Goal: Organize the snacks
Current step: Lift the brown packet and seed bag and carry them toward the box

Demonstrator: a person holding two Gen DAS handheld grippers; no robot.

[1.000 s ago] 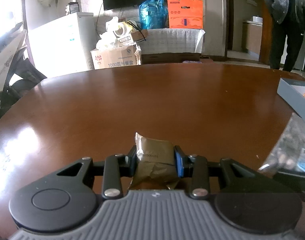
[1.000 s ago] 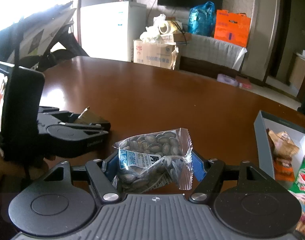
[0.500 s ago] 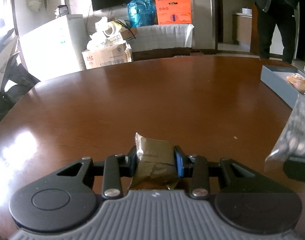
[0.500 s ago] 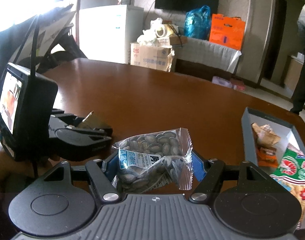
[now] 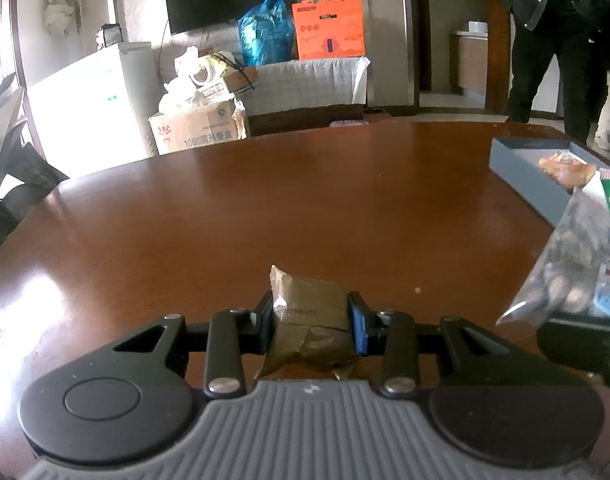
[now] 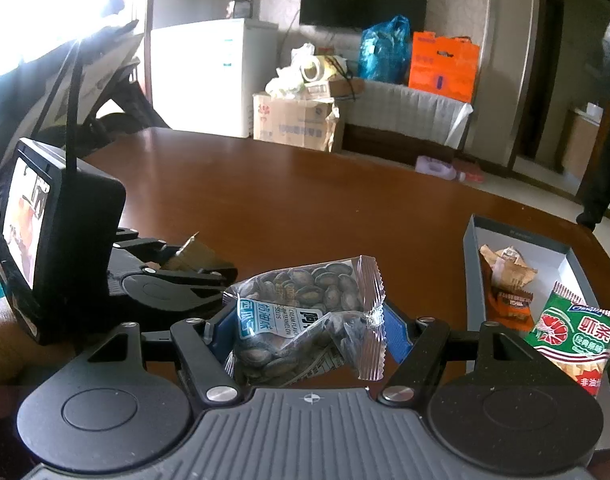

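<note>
The left gripper [image 5: 311, 318] is sitting at the bottom centre of the left wrist view, its jaws drawn in narrow and pinching a small olive-brown snack packet [image 5: 310, 322] between the blue pads. The packet is crumpled, with one crimped end sticking up past the fingertips, and it is hanging above the brown wooden table [image 5: 265, 208].

The right gripper [image 6: 305, 322] is filling the lower middle of the right wrist view, its jaws standing fairly wide and clamping a clear bag of watermelon seeds [image 6: 305, 320]. The bag is bulging out above and below the pads, its blue-and-white label facing the camera. In the left wrist view the same bag is showing at the right edge of the frame.

At the right of the right wrist view a grey open box [image 6: 517, 232] is resting on the table. Inside it a tan wrapper [image 6: 505, 268] and an orange packet [image 6: 511, 306] are lying toward its far left part. A green prawn-cracker bag [image 6: 573, 340] is lying at the lower right, over the box's near end.

At the left of that view the left gripper [image 6: 193, 254] is appearing side-on with a small screen [image 6: 25, 216] mounted behind it. A person in dark trousers [image 5: 553, 40] is standing at the upper right of the left wrist view, beyond the table.
</note>
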